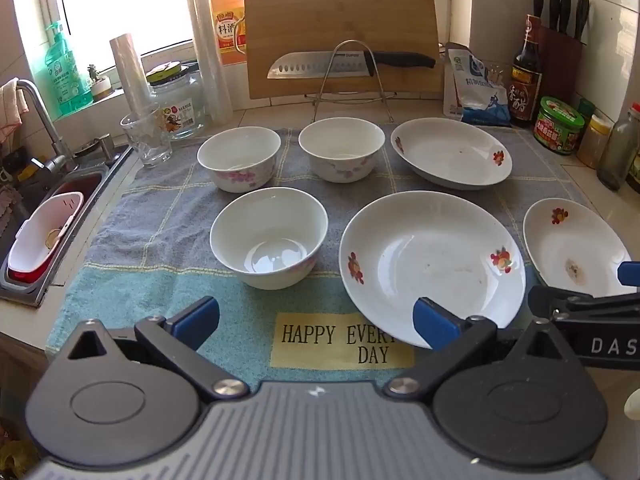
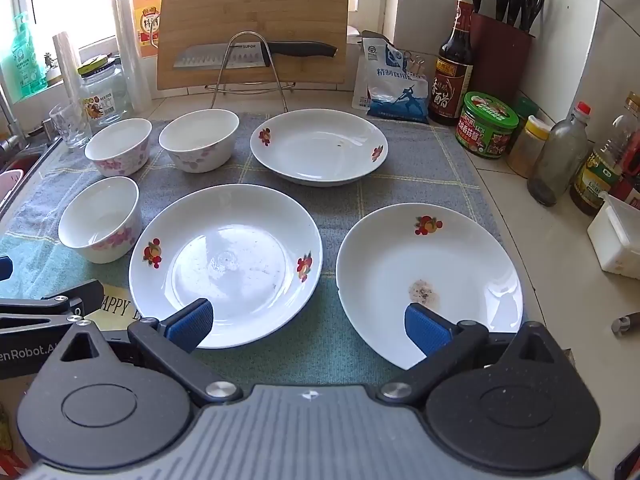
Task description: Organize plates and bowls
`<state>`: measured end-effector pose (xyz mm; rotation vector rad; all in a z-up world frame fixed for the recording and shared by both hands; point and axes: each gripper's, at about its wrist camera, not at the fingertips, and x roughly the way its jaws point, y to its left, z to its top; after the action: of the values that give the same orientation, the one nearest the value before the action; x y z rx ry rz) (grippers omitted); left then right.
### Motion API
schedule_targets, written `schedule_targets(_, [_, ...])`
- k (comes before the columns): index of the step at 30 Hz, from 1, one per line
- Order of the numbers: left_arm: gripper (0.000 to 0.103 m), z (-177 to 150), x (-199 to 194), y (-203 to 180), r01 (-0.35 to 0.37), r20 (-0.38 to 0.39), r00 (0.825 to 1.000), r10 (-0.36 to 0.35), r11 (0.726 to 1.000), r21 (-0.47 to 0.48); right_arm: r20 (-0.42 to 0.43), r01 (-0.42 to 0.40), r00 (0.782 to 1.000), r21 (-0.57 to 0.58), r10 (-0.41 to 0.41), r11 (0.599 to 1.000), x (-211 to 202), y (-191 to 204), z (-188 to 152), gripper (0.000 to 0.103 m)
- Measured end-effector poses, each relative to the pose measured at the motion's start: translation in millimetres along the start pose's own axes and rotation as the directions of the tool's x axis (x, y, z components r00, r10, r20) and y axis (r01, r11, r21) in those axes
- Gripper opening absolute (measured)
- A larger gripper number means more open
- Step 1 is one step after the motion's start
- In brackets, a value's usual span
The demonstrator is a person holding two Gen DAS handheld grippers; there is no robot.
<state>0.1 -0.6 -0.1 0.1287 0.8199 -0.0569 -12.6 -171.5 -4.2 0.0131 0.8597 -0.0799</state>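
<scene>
Three white bowls with pink flowers and three white plates with red flowers sit apart on a checked towel [image 1: 160,236]. The near bowl [image 1: 269,236] is front left, and two bowls [image 1: 239,158] [image 1: 341,148] stand behind it. The big plate [image 1: 432,264] is in the middle, one plate [image 1: 452,152] is at the back, and a stained plate [image 2: 428,280] is at the right. My left gripper [image 1: 316,320] is open and empty above the towel's front edge. My right gripper [image 2: 308,326] is open and empty, between the big plate [image 2: 226,264] and the stained plate.
A sink [image 1: 48,216] with a pink basket lies at the left. A glass [image 1: 146,138], a jar [image 1: 178,100], a cutting board [image 1: 344,32] and a knife on a rack stand behind. Bottles, jars and a knife block [image 2: 500,56] line the right wall.
</scene>
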Motion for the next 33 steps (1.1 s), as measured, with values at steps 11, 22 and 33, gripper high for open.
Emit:
schedule_targets(11, [0.102, 0.2, -0.8, 3.2, -0.001, 0.002, 1.0, 0.001, 1.0, -0.009, 0.0, -0.001, 1.0, -0.002, 0.001, 1.0, -4.4, -1.5, 3.2, 0.103])
schedule_targets(22, [0.102, 0.1, -2.2, 0.0, -0.007, 0.006, 1.0, 0.007, 1.0, -0.016, 0.006, 0.0, 1.0, -0.006, 0.0, 1.0, -2.8, -2.1, 3.0, 0.103])
schedule_targets(33, [0.102, 1.6, -3.4, -1.4, -0.01, 0.002, 1.0, 0.01, 1.0, -0.02, 0.009, 0.0, 1.0, -0.009, 0.0, 1.0, -3.2, -3.2, 4.4, 0.103])
